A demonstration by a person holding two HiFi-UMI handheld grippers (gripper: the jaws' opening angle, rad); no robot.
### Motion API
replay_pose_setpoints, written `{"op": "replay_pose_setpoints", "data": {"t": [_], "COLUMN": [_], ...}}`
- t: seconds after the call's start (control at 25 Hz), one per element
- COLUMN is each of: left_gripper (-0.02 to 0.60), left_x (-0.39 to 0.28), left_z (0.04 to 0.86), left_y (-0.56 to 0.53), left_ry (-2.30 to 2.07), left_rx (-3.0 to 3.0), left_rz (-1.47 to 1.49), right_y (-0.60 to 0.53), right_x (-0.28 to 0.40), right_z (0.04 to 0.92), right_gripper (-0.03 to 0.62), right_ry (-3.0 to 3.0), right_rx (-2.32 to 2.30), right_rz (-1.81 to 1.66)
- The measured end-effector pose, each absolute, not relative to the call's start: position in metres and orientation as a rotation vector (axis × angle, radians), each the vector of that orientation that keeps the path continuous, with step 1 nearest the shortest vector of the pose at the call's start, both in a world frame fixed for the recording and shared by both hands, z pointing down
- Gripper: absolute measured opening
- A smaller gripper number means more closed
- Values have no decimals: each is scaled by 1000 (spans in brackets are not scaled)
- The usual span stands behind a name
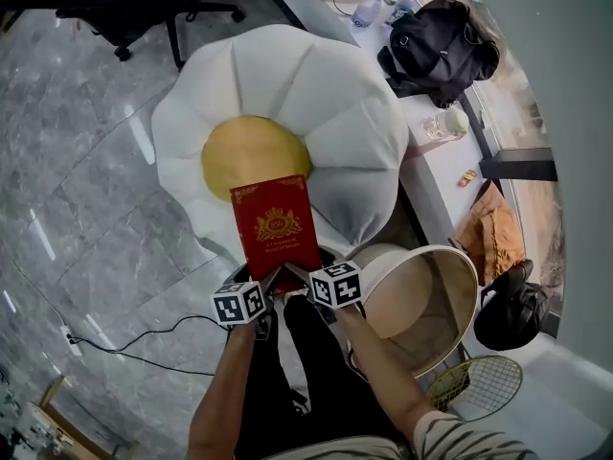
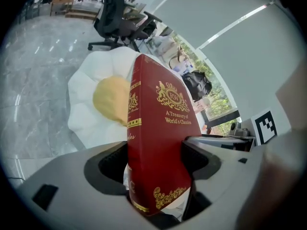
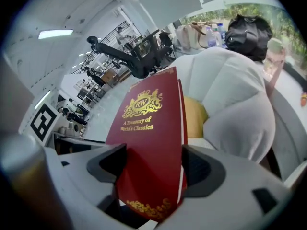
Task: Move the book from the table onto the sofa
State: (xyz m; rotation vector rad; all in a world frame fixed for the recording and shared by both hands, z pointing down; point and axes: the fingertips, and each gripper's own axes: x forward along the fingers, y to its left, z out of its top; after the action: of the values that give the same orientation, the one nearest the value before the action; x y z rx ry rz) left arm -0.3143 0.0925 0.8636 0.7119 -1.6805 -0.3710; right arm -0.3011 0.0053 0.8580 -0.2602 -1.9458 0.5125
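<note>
A red book (image 1: 277, 220) with gold print is held over the near edge of the flower-shaped white sofa (image 1: 326, 94), just below its yellow centre (image 1: 244, 153). My left gripper (image 1: 266, 284) is shut on the book's near left corner, and my right gripper (image 1: 299, 276) is shut on its near right corner. In the left gripper view the book (image 2: 158, 143) stands upright between the jaws, spine towards the camera. In the right gripper view the book (image 3: 148, 147) lies tilted between the jaws, with the sofa (image 3: 240, 95) behind it.
A round beige side table (image 1: 421, 300) stands to the right of my arms. A white counter (image 1: 441, 151) on the right carries a black bag (image 1: 441, 46) and bottles. A black office chair (image 1: 144, 8) stands at the far left, and a racket (image 1: 479, 383) lies on the floor.
</note>
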Motion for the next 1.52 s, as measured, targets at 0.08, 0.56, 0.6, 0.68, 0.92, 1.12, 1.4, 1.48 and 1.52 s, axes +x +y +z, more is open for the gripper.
{"op": "replay_pose_setpoints", "data": {"t": [0.08, 0.56, 0.6, 0.68, 0.92, 1.12, 1.4, 1.48, 1.52], "left_gripper": [356, 357, 357, 357, 357, 357, 357, 357, 357], "left_x": [-313, -326, -329, -336, -358, -377, -398, -405, -409], "left_z": [881, 953, 957, 967, 998, 1019, 1048, 1055, 1058], "left_y": [90, 72, 70, 66, 55, 46, 37, 35, 34], "left_ry": [-1669, -1622, -1622, -1624, -1621, -1612, -1596, -1591, -1592], "left_rx": [711, 686, 685, 682, 658, 647, 642, 638, 636], "left_rz": [-365, -363, -363, -358, -392, -409, -391, -387, -384], "right_y": [3, -15, -17, -22, -30, -40, -49, -51, -51], "right_x": [-300, -312, -315, -322, -349, -368, -389, -396, -400], "right_z": [874, 947, 951, 962, 991, 1012, 1040, 1048, 1052], "right_gripper": [374, 374, 373, 373, 373, 373, 370, 370, 370], "right_ry": [-1929, -1872, -1874, -1870, -1867, -1855, -1837, -1833, -1832], "right_rx": [-255, -235, -233, -236, -231, -231, -211, -210, -214], "right_rz": [507, 510, 510, 509, 490, 474, 465, 472, 481]}}
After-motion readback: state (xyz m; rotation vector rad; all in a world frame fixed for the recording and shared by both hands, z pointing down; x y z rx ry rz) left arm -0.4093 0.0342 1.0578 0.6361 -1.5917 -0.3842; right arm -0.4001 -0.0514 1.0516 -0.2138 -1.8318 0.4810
